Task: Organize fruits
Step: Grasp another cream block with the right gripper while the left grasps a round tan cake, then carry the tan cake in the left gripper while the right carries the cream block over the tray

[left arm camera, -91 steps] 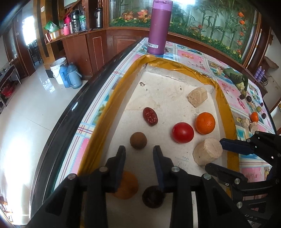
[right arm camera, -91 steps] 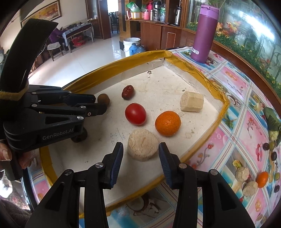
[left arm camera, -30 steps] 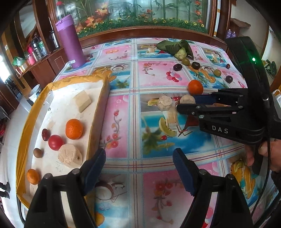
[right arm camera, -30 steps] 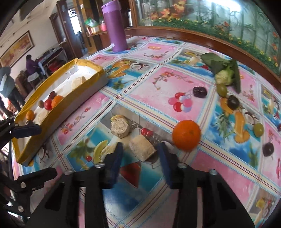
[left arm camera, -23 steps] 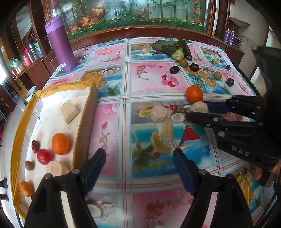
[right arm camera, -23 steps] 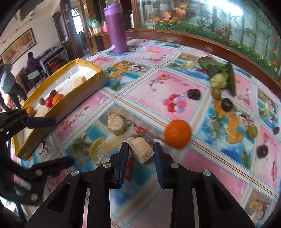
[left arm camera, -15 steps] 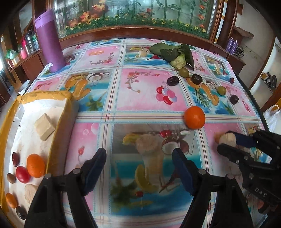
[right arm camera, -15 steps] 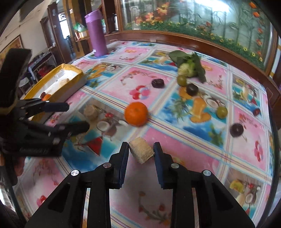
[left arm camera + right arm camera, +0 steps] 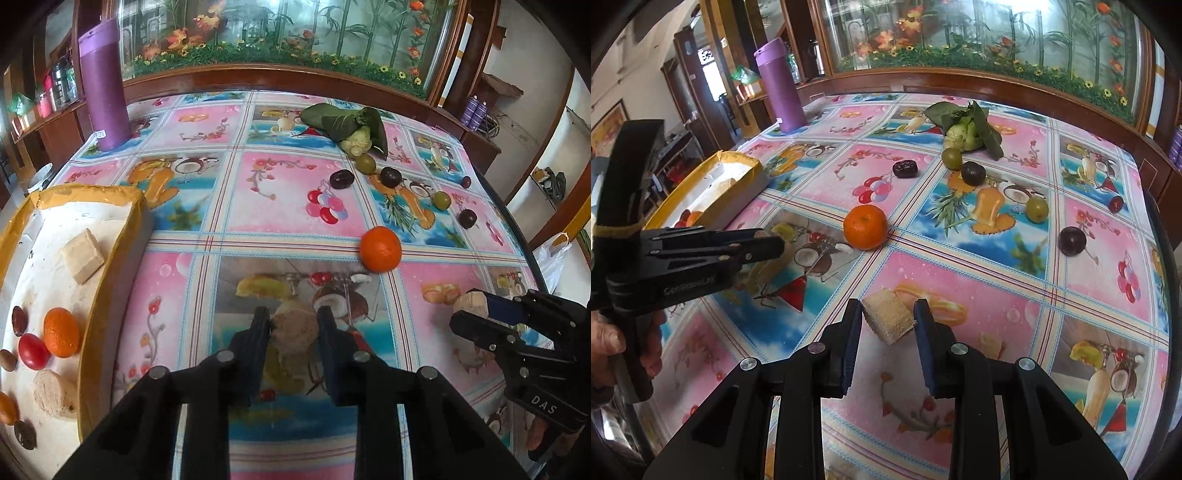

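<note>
The tray (image 9: 110,280) is sitting at the left of the bench (image 9: 280,192) with fruit in it. The left tongs (image 9: 291,325) are squeezing a round brown lump (image 9: 293,332) just above the bench. An orange (image 9: 380,249) is lying further right. The right tongs (image 9: 888,317) are pinching a pale block (image 9: 888,319) — lifted off the bench.

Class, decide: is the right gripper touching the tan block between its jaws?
Touching. The right wrist view shows the right gripper with both jaws pressed against the tan block, no gap on either side.
</note>
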The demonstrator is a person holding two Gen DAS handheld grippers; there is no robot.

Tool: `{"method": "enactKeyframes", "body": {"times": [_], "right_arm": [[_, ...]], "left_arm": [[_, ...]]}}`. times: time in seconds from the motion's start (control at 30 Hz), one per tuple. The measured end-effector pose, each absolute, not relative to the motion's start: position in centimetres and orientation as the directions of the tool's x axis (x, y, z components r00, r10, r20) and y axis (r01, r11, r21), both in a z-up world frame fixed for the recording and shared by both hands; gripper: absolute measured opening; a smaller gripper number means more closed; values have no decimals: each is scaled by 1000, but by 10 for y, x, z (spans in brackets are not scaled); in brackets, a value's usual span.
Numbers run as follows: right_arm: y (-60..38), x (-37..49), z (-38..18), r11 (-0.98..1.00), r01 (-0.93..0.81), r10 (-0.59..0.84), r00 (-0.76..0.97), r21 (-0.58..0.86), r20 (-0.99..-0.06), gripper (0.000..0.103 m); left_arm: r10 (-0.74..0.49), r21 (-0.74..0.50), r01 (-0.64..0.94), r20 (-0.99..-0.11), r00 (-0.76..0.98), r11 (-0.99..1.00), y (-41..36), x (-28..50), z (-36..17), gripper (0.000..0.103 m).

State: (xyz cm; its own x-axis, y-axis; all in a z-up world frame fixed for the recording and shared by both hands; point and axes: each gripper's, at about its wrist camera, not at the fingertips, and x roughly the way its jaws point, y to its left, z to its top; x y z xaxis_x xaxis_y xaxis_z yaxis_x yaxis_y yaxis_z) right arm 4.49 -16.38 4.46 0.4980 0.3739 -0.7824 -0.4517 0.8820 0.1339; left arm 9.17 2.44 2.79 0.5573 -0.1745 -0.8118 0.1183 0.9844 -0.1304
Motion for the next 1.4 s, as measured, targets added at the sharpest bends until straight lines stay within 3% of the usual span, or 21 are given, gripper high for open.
{"method": "enactKeyframes", "body": {"times": [0.7,1.4], "right_arm": [[-153,-33,45,907,-410,307,488,96,-817,29],[-35,-29,72,825,-559,391,464,79,-795,29]], "left_arm": [[-191,-155,112,-767,612,982,54,3,66,29],[-85,-137,-28,-747,659,990,157,-19,77,29]]}}
